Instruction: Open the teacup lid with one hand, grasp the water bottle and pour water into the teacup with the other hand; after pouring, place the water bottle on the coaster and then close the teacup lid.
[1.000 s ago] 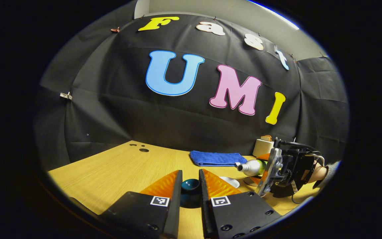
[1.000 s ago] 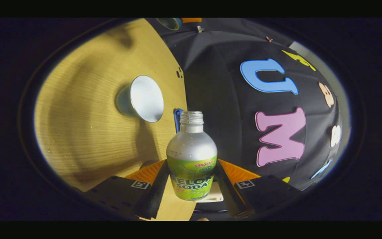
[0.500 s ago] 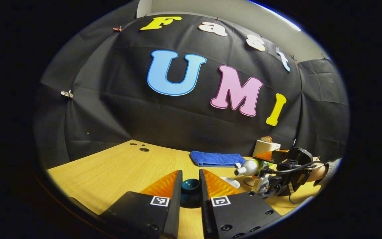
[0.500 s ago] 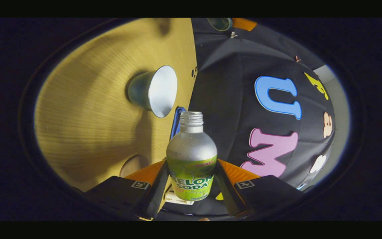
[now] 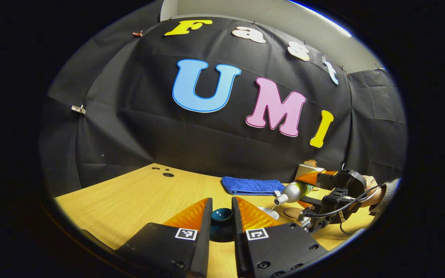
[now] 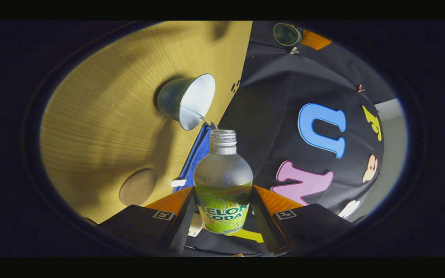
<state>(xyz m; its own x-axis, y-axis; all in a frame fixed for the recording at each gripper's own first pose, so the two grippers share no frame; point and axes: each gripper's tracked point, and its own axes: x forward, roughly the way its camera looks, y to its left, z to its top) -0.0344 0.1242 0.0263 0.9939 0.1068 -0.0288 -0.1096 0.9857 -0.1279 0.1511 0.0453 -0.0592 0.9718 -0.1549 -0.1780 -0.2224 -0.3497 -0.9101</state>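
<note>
Your right gripper (image 6: 222,216) pinches the water bottle (image 6: 223,181) low-centre frame; looks slick metal, so hold its label. Left gripper (image 5: 222,224) pinches the lid (image 5: 221,216).

Left tool (image 5: 222,220) sits low and level, both fingers pinched on the lid (image 5: 221,215), while the right tool (image 6: 222,210), rolled hard sideways, clamps the bottle (image 6: 223,185) with a hand (image 5: 373,191) behind it.
</note>
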